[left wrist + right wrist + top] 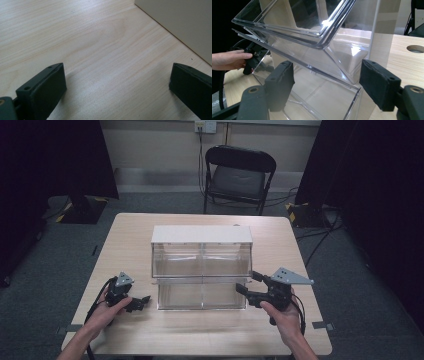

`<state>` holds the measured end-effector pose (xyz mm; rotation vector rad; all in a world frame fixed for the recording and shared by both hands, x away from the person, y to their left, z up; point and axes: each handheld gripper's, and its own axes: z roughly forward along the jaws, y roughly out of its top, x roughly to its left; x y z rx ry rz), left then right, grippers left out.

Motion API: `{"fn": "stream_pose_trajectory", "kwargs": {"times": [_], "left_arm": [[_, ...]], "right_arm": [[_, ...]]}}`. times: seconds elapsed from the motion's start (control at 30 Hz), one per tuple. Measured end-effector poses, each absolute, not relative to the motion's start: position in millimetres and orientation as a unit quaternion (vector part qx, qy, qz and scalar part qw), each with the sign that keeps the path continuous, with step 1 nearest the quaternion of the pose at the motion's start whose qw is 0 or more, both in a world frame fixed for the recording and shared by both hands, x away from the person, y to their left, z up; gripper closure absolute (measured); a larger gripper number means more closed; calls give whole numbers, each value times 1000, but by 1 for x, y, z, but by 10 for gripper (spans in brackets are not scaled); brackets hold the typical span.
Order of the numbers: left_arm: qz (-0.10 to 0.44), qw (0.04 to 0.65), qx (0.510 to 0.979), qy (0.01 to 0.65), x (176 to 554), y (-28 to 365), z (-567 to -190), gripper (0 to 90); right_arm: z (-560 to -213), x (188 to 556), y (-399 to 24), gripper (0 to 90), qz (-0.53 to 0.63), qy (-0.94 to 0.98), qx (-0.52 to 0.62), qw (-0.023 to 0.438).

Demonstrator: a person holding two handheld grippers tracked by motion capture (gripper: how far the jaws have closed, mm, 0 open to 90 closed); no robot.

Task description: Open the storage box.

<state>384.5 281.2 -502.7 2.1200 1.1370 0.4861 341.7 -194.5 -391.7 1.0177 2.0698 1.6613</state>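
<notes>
Table [125,245] carries a clear drawer cabinet [201,267] at its middle; we see our left gripper [141,301] beside it and right gripper [248,284] at its front corner, both spread apart, holding nothing

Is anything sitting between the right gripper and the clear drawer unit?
Nothing visible. The right gripper is open, right at the front corner of the clear drawer unit, with only bare table around. The left gripper is also open, off to the unit's other side.
</notes>
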Motion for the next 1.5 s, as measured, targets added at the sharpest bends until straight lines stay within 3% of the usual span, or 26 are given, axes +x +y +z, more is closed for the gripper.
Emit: {"fn": "stream_pose_trajectory", "kwargs": {"times": [1.5], "left_arm": [[187,337,814,436,384,281,-503,2]], "right_arm": [[-390,342,-193,294,575,724,351,150]]}}
